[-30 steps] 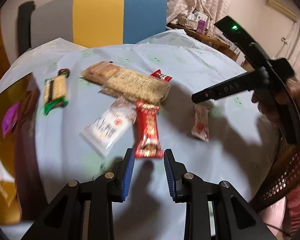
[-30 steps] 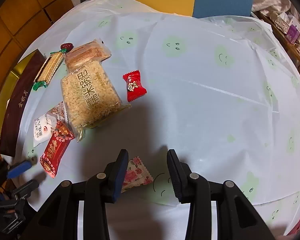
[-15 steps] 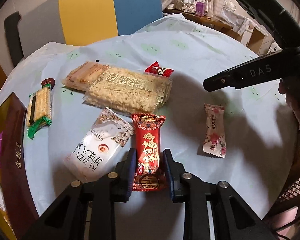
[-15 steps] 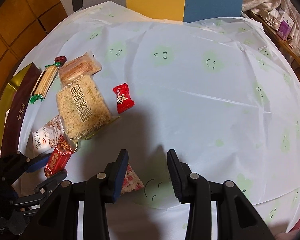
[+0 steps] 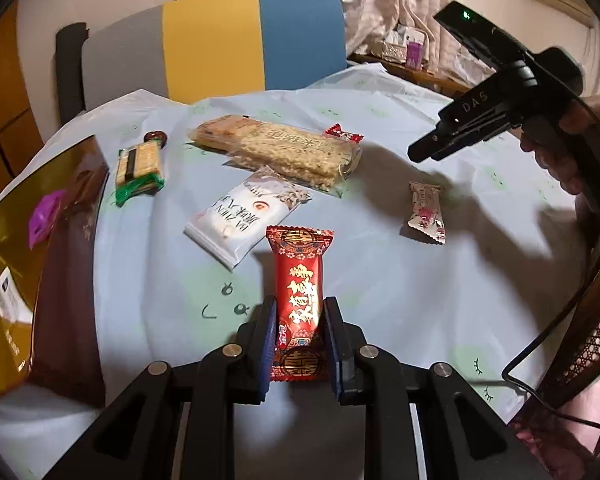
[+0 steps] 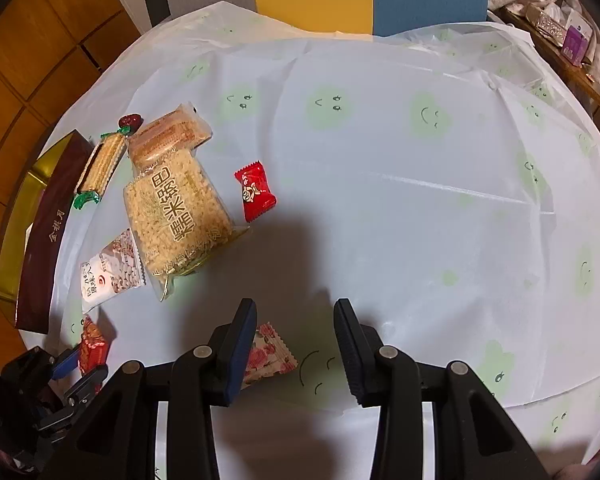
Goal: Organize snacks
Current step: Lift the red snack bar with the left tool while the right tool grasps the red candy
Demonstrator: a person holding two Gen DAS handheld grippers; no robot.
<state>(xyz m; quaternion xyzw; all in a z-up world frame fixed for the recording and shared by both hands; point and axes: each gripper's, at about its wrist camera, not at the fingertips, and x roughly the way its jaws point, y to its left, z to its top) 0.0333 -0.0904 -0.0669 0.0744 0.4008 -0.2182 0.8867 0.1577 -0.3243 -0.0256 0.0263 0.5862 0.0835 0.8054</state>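
In the left wrist view, a red-and-gold snack packet (image 5: 299,292) is clamped between the blue pads of the left gripper (image 5: 300,336), above the pale-blue tablecloth (image 5: 380,300). A white snack bag (image 5: 246,216) lies just beyond. The right gripper (image 6: 295,344) is seen parted and empty above a pink-flowered candy (image 6: 268,354).

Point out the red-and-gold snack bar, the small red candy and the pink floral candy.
red-and-gold snack bar (image 5: 299,280): left wrist view, middle of the wrapper.
small red candy (image 6: 255,192): right wrist view, centre of the wrapper.
pink floral candy (image 5: 425,213): left wrist view, middle of the wrapper.
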